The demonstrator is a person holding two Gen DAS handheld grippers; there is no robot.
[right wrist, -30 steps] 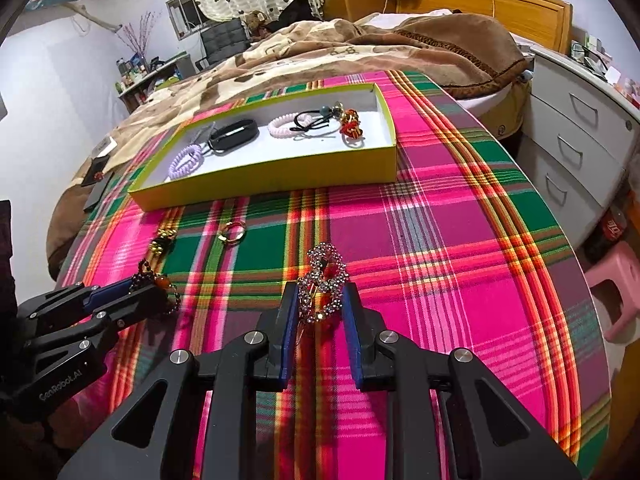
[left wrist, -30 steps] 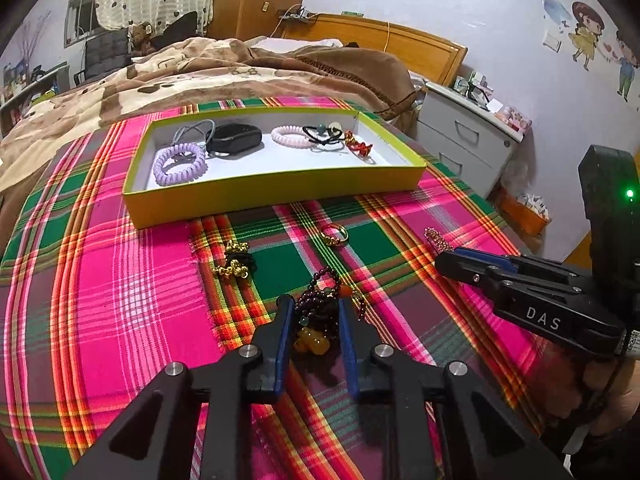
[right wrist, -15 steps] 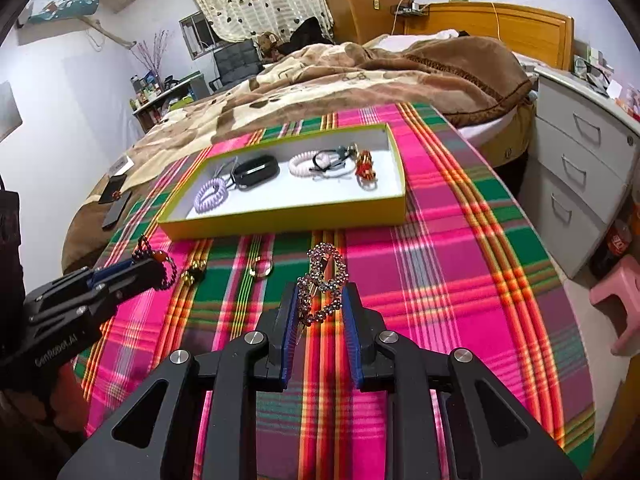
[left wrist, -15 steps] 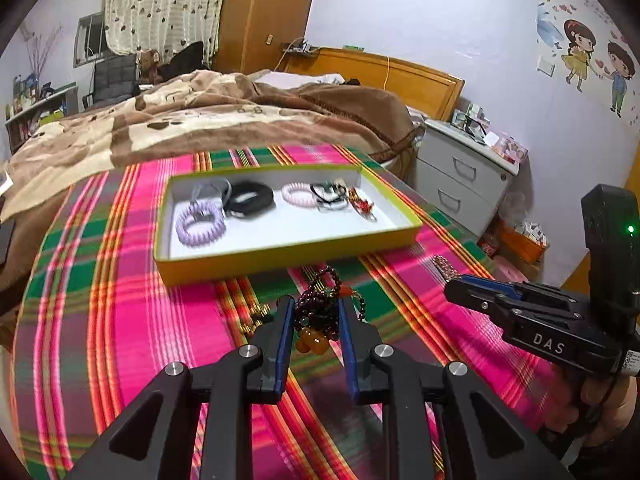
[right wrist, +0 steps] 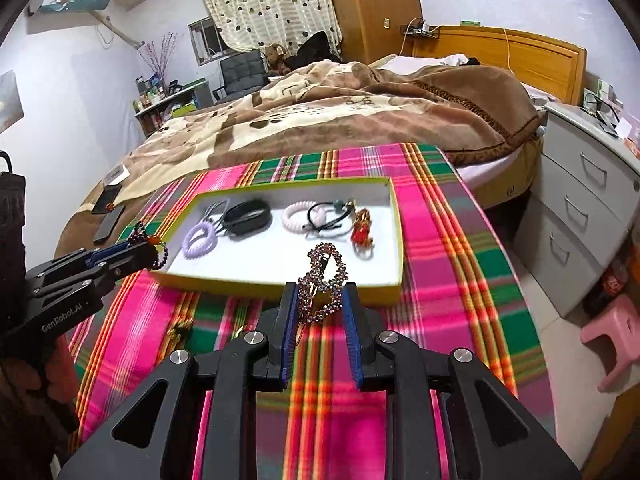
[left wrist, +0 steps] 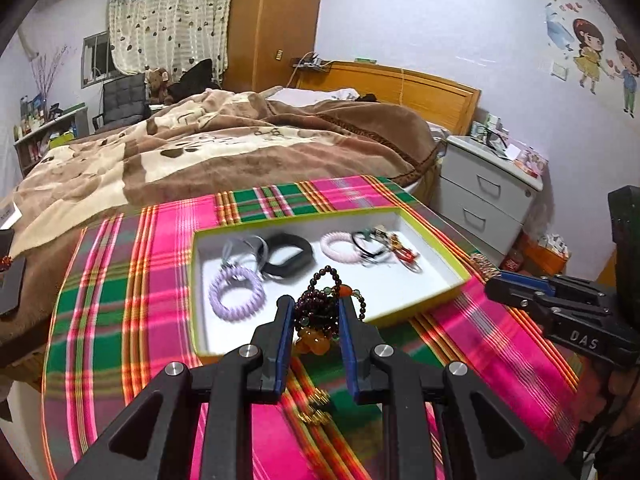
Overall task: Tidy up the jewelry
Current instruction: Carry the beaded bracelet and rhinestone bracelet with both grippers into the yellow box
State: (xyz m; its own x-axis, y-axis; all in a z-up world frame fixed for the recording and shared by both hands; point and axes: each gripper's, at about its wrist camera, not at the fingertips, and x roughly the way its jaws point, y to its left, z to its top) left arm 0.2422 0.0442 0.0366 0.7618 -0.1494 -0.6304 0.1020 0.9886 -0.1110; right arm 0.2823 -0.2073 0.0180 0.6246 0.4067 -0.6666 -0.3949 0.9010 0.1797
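My left gripper (left wrist: pixel 315 307) is shut on a dark beaded bracelet (left wrist: pixel 320 305) with orange beads and holds it in the air at the front edge of the yellow-green tray (left wrist: pixel 420 307). My right gripper (right wrist: pixel 319 295) is shut on a rhinestone hair clip (right wrist: pixel 326 280) and holds it above the tray's front wall (right wrist: pixel 280 282). The tray holds a lilac coil hair tie (left wrist: pixel 237 294), a black band (left wrist: pixel 289 255), a pink coil tie (left wrist: pixel 339 245) and a red charm (right wrist: pixel 361 227). Each gripper shows in the other's view, the right one (left wrist: pixel 494 283) and the left one (right wrist: pixel 148 249).
A small gold piece (left wrist: pixel 317 411) lies on the plaid cloth (left wrist: pixel 120 320) below my left gripper; it also shows in the right wrist view (right wrist: pixel 181 328). A bed with a brown blanket (right wrist: pixel 340 112) stands behind. Grey drawers (right wrist: pixel 580 216) and a pink stool (right wrist: pixel 612 336) stand at the right.
Both grippers have risen and moved forward toward the tray, each still holding its piece. The ring and gold piece on the cloth have slipped below the fingers.
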